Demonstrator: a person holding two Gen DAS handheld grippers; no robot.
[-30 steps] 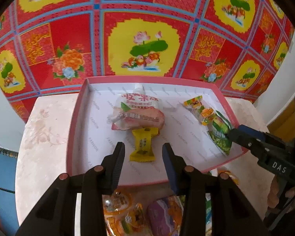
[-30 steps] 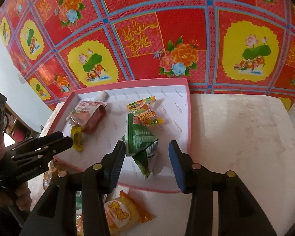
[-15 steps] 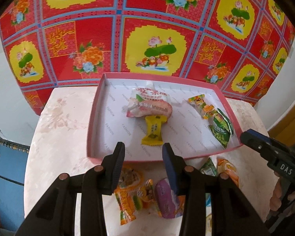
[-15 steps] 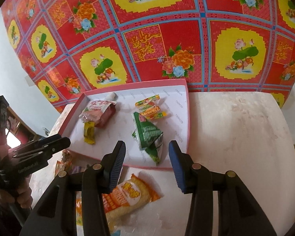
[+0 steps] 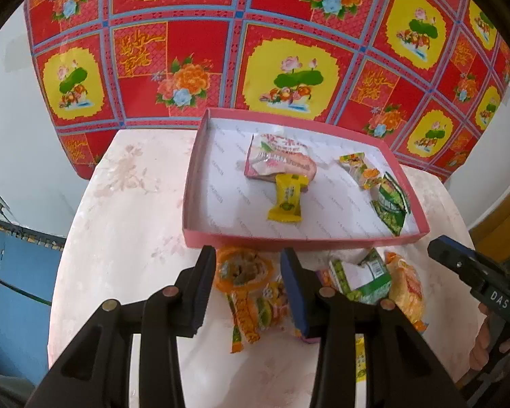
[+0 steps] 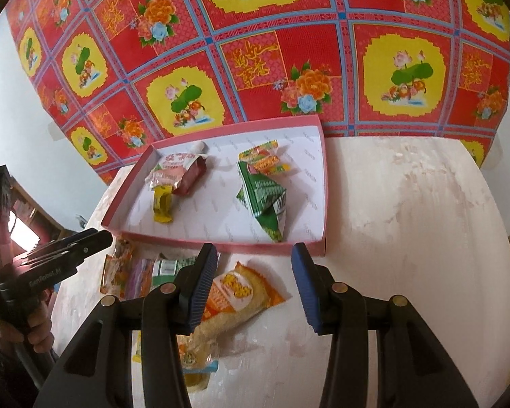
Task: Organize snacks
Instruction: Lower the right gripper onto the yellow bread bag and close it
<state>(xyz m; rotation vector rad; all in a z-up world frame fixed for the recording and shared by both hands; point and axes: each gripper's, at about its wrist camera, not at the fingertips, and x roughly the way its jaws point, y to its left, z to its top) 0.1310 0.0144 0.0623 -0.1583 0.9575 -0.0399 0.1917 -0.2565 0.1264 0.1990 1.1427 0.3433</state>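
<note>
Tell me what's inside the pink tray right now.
In the tray: a pink pouch, a yellow candy partly tucked under it, an orange-green packet and a green packet. Anything else beneath the pouch is hidden.

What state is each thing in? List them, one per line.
Pink tray: open-topped, holding four snacks.
Yellow candy: in tray, lying flat.
Green triangular packet: in tray.
Orange snack bag: on table, outside tray.
Left gripper: open, empty.
Right gripper: open, empty.
</note>
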